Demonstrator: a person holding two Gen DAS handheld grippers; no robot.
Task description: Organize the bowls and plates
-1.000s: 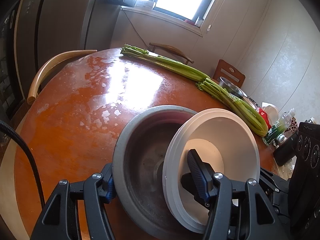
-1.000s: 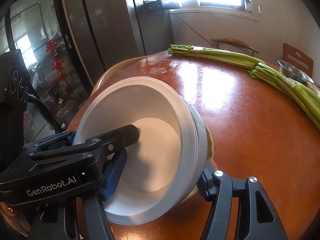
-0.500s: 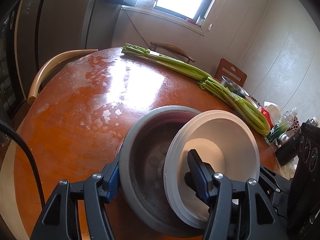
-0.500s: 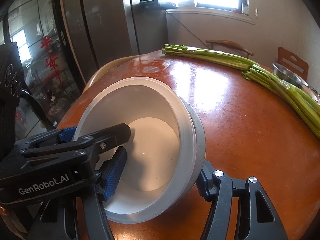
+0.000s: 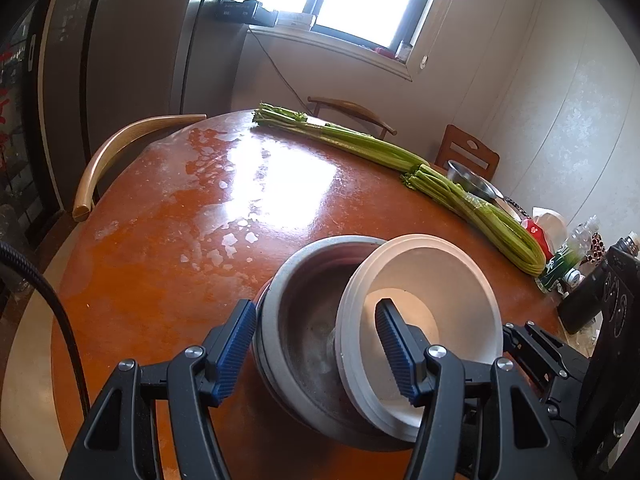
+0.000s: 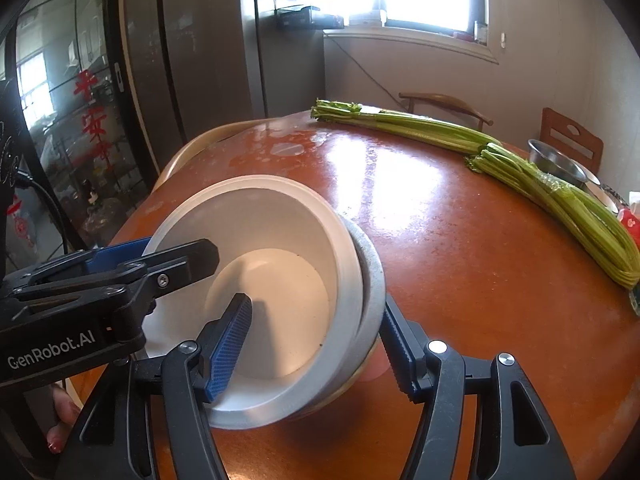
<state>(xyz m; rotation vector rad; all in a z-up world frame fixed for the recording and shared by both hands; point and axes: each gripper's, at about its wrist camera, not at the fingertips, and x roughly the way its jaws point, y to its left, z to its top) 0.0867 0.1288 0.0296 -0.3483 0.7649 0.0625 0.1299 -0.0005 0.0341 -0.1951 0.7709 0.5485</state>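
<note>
White bowl (image 5: 440, 280), smooth and deep, tilted inside grey bowl (image 5: 304, 320) on orange table (image 5: 180, 240). Left gripper (image 5: 316, 344) clamped across grey bowl's outer wall and white bowl's inside. Right gripper (image 6: 316, 340) clamped on both bowls' right-hand walls together.

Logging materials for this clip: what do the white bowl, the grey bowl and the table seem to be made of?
White bowl: matte ceramic or melamine; smooth, even, no glare. Grey bowl: looks like speckled stoneware with a dull finish; could be metal. Table: red-brown polished surface, probably lacquered wood or stone, mirroring the window.
</note>
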